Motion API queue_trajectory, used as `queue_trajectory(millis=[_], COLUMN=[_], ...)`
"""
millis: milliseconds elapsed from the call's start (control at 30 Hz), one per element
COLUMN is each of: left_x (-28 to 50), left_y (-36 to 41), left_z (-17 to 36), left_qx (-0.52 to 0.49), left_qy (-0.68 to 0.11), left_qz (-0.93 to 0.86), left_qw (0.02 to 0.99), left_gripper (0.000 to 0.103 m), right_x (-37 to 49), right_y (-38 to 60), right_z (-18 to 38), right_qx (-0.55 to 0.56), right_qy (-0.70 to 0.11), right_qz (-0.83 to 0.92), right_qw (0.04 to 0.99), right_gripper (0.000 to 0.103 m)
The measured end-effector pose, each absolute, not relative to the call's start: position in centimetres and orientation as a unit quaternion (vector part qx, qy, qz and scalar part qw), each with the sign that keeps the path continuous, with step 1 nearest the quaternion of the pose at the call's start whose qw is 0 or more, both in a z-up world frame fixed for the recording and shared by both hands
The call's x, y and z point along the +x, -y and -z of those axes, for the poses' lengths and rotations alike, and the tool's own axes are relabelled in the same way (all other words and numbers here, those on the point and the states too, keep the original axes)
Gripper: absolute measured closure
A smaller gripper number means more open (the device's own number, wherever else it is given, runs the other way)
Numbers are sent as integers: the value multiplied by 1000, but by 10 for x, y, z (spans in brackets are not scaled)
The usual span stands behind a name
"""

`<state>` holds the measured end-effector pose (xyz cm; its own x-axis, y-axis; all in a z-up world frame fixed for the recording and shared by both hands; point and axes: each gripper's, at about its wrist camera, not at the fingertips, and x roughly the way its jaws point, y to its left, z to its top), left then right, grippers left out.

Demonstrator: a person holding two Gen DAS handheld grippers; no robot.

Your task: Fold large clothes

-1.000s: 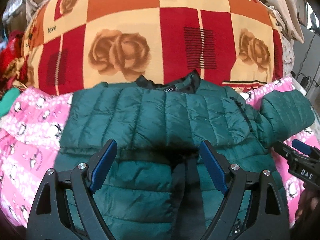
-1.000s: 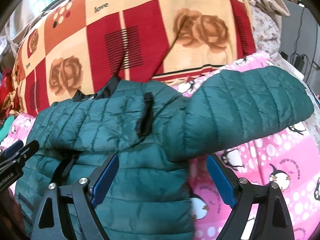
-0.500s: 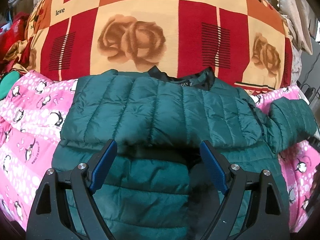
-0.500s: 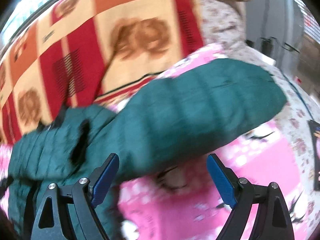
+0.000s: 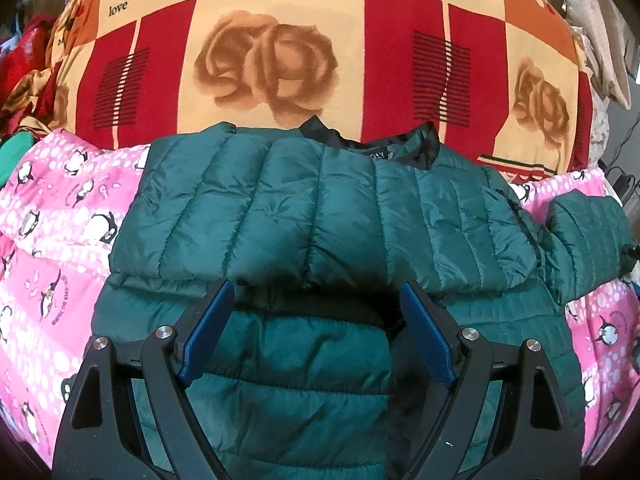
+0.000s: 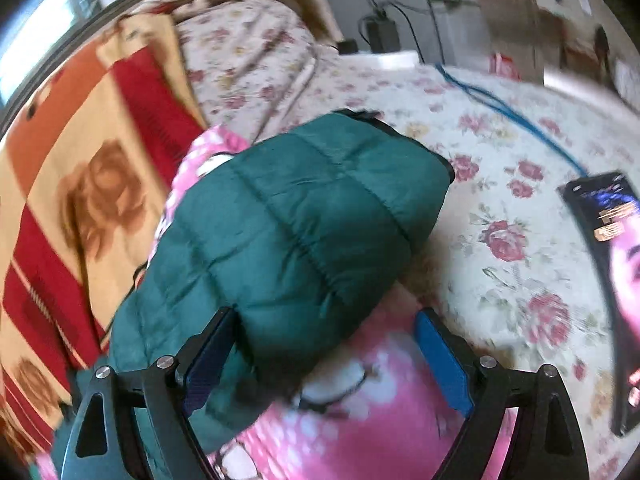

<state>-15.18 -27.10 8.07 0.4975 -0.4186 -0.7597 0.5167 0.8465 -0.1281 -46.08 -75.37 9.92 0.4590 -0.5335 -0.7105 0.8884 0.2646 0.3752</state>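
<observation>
A dark green puffer jacket (image 5: 320, 216) lies front up on a pink penguin blanket (image 5: 56, 240), its collar (image 5: 368, 140) toward the far side. One sleeve is folded across the chest. The other sleeve (image 5: 580, 244) sticks out to the right. My left gripper (image 5: 316, 292) hangs open over the jacket's lower body with nothing between its fingers. In the blurred right wrist view, my right gripper (image 6: 324, 316) hovers over that outstretched sleeve (image 6: 288, 224) near its cuff (image 6: 400, 136). Its jaws are opening; the sleeve reaches between them by the left finger, unpressed.
A big red, orange and cream rose-print quilt (image 5: 280, 48) rises behind the jacket. To the right lies a floral sheet (image 6: 500, 184) with a dark phone (image 6: 608, 280), its screen lit, a blue cable (image 6: 512, 112) and chargers (image 6: 380, 32).
The right gripper swung right along the outstretched sleeve toward the cuff and rolled, leaving the left wrist view. The left gripper drifted slightly, still open over the jacket.
</observation>
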Motion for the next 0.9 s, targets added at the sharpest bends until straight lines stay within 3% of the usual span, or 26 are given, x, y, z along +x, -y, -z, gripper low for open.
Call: queue_trajectory(millis=[167,233,333,600,900], left_x=[-148,-146,-141,-133,-126], left_y=[269,267,261,241,218], left_z=[-77,-77,-77,-86,-95], left_qx=[62,64,60,32,13], left_qy=[-425,-424,-424,-420,-415], left_qz=[267,263,255,247,235], left_qw=[863,864,867,872,879], left_gripper=[18,18,18,18,18], right_x=[-447,-446,-441,-430,-376], right_y=[769,770,757,697,611], right_z=[-103,-107,-121,-153,-169], right_qx=[377,369,338,309,268], right_qy=[-227,-216,-212,-178,-202], right_qz=[464,455,443,328,232], right_qw=[769,781,803,875,913], right_gripper=[15,53,80,84,84])
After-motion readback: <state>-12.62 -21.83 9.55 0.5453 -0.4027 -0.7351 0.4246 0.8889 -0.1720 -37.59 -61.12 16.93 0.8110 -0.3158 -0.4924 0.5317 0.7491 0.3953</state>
